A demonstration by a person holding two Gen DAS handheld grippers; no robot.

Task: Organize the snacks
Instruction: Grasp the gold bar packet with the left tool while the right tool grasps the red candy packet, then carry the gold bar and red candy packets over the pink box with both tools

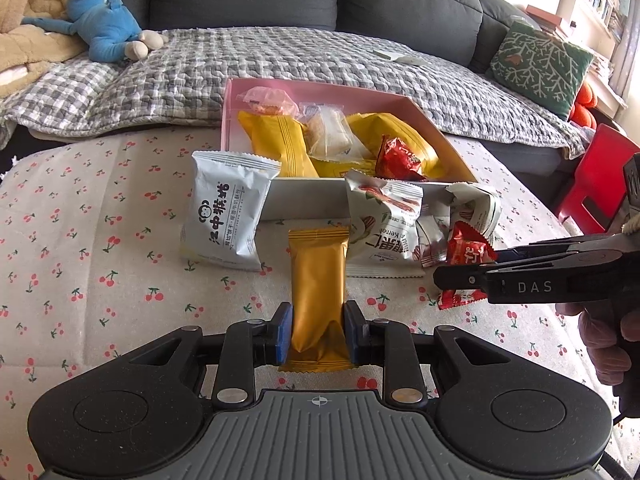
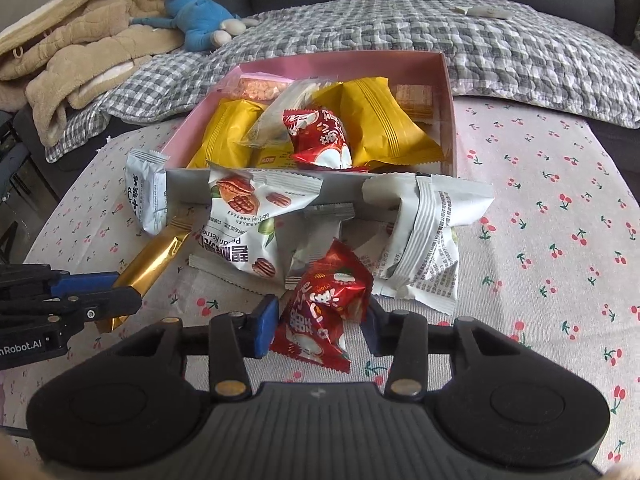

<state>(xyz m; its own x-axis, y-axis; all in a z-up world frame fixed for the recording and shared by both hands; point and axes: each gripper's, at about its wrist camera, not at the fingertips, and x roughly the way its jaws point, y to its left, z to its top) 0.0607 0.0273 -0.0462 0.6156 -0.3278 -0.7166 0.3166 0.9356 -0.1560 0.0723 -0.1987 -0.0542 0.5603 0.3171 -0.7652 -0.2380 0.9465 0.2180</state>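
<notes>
My left gripper [image 1: 318, 320] is shut on the near end of a gold snack bar [image 1: 318, 276], which points toward the pink box [image 1: 316, 92]. In the right wrist view the same bar [image 2: 156, 260] slants at the left. My right gripper [image 2: 320, 320] has its blue pads pressed on a red snack packet [image 2: 328, 304], just in front of the loose pile. A pecan packet [image 2: 248, 216], a white packet [image 2: 428, 240] and a pale biscuit packet [image 1: 226, 216] lean against the box's front wall. Yellow, red and clear packets lie inside the box [image 2: 448, 92].
The table wears a cherry-print cloth [image 2: 540, 240]. Behind it is a grey sofa with a checked quilt [image 1: 280, 56], a blue plush toy [image 1: 104, 24] and a green cushion [image 1: 540, 64]. A red chair [image 1: 600, 168] stands at the right. A person's hand [image 1: 604, 340] holds the right gripper.
</notes>
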